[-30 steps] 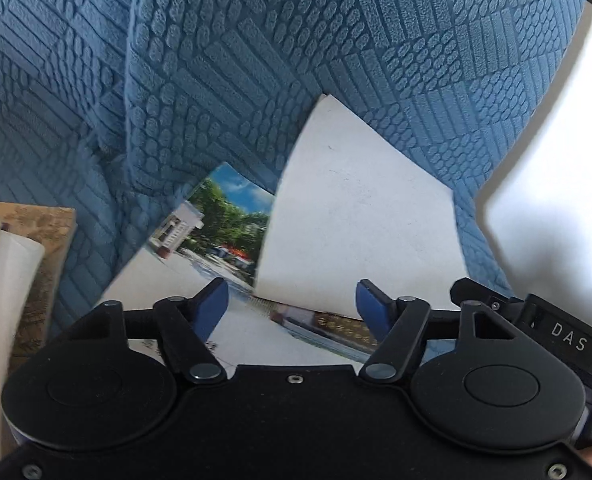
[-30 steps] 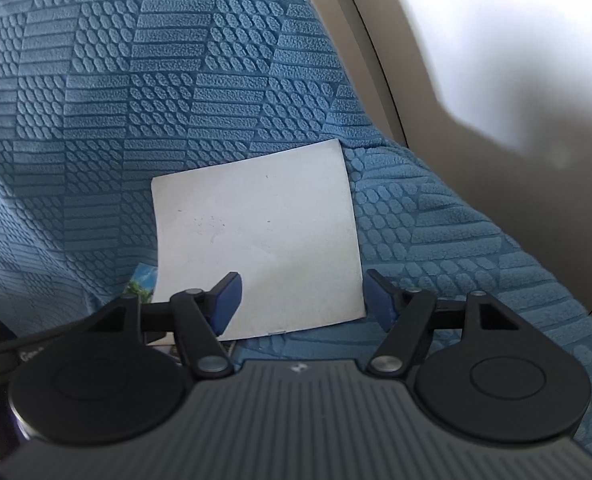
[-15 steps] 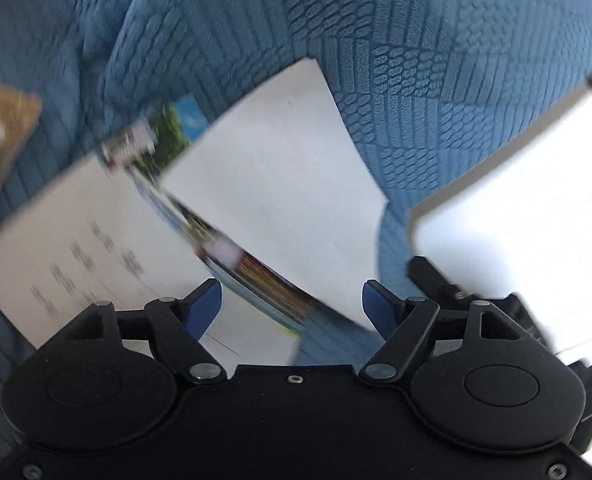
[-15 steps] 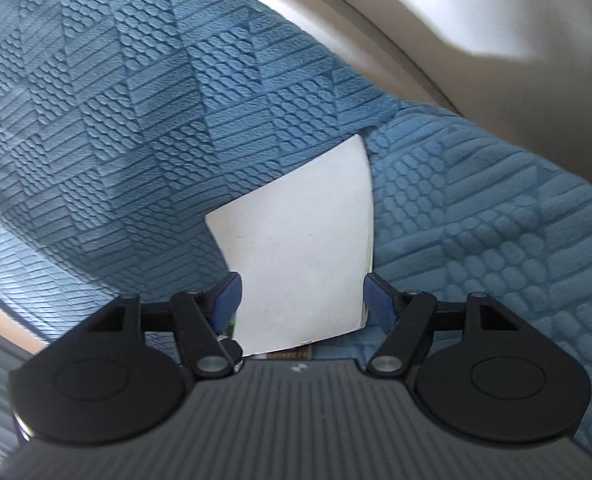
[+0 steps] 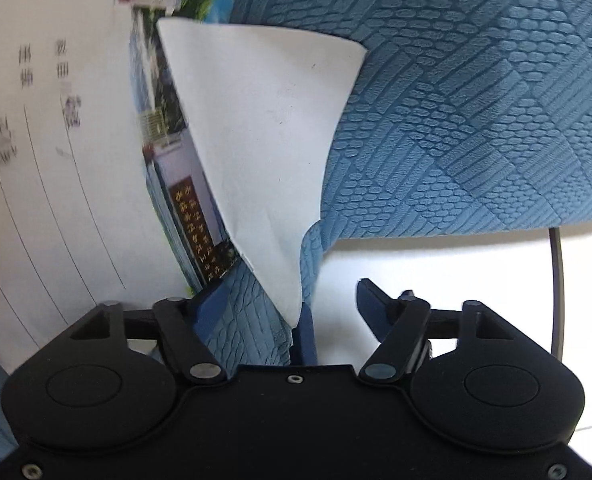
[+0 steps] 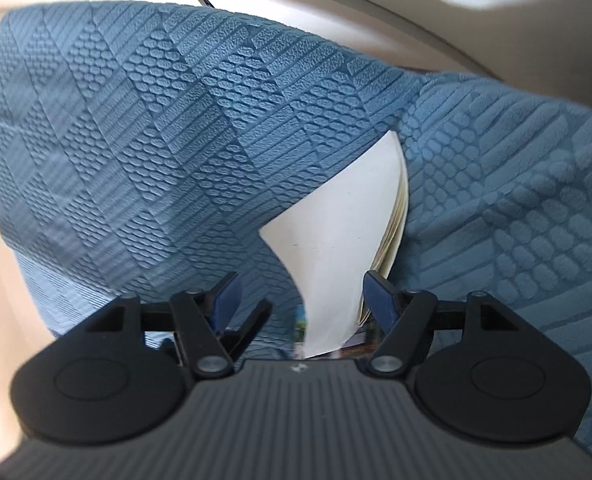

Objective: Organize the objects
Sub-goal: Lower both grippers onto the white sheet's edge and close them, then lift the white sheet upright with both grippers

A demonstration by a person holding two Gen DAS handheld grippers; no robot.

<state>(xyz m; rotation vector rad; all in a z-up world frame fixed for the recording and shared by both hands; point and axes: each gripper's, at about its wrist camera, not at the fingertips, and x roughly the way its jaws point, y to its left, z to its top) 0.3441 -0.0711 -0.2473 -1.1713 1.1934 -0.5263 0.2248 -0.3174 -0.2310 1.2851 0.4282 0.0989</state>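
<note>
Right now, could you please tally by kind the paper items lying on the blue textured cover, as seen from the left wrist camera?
Blank white booklet: 1
Colour photo brochure: 1
Lined white sheet with printed characters: 1
Total: 3, all on the blue cover.

Probably a home: blue textured sofa cover (image 5: 476, 120), scattered booklets (image 5: 163, 128)
</note>
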